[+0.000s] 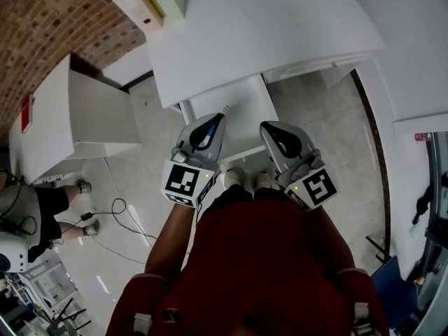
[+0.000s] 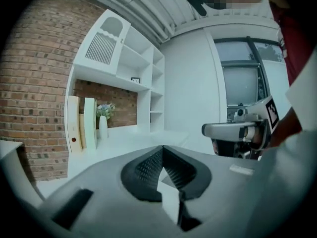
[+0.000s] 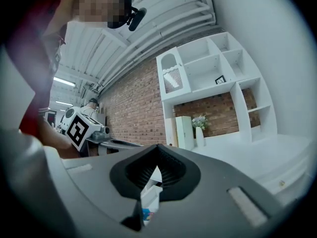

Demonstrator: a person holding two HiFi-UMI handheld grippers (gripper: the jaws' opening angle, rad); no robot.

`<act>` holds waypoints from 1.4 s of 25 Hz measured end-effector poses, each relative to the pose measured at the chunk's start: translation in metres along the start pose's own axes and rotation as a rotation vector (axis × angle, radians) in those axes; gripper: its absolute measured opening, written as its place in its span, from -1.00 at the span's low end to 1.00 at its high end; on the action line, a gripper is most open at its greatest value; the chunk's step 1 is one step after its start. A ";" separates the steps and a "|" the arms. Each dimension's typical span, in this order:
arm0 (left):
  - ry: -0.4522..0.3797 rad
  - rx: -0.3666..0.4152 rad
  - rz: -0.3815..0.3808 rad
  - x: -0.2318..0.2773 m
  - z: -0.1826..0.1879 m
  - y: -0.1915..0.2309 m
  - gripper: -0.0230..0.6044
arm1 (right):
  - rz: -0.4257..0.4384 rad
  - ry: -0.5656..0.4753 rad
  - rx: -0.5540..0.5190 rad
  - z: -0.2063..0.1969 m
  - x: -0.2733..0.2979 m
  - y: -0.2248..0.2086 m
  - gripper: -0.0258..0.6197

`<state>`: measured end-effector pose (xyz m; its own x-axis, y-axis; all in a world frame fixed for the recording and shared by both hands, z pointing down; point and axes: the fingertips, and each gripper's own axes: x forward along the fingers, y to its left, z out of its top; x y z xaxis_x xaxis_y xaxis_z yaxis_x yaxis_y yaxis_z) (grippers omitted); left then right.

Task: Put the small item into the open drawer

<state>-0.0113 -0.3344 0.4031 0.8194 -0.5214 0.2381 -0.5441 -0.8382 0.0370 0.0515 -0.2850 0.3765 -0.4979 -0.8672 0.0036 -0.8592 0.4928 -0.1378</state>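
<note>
In the head view I hold both grippers up in front of my chest, pointing out over a white open drawer (image 1: 245,114) that sticks out from under the white desk top (image 1: 259,33). My left gripper (image 1: 222,112) is shut, and in its own view the jaws (image 2: 162,148) meet at the tip with nothing between them. My right gripper (image 1: 266,126) is beside it, also shut (image 3: 157,148) and empty. Through the slit under the right jaws I see white drawer parts and a small blue and red thing (image 3: 145,213); what it is I cannot tell.
A white cabinet (image 1: 77,117) stands to the left on the grey floor, with cables (image 1: 112,215) and another person (image 1: 28,208) near it. Behind the desk, a brick wall carries a white shelf unit (image 3: 213,73) holding a vase of flowers (image 2: 103,123).
</note>
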 end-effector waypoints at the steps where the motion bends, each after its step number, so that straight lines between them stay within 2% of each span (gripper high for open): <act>1: -0.028 0.000 -0.001 -0.004 0.010 -0.004 -0.92 | 0.003 -0.008 0.000 0.003 -0.002 0.002 -0.89; 6: -0.137 -0.019 -0.022 -0.030 0.043 -0.021 -0.92 | 0.031 -0.109 0.015 0.026 -0.007 0.018 -0.89; 10: -0.198 -0.004 -0.035 -0.044 0.051 -0.028 -0.92 | 0.065 -0.135 -0.005 0.032 -0.008 0.034 -0.89; 15: -0.201 -0.018 -0.019 -0.052 0.047 -0.027 -0.92 | 0.089 -0.166 0.014 0.037 -0.011 0.045 -0.89; 23: -0.208 -0.023 -0.016 -0.055 0.047 -0.023 -0.91 | 0.057 -0.117 0.031 0.035 -0.012 0.043 -0.89; 35: -0.217 -0.028 0.001 -0.056 0.046 -0.014 -0.91 | 0.056 -0.130 0.024 0.032 -0.013 0.035 -0.89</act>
<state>-0.0407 -0.3007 0.3450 0.8367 -0.5472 0.0235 -0.5475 -0.8344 0.0641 0.0313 -0.2589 0.3396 -0.5242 -0.8411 -0.1331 -0.8267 0.5401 -0.1577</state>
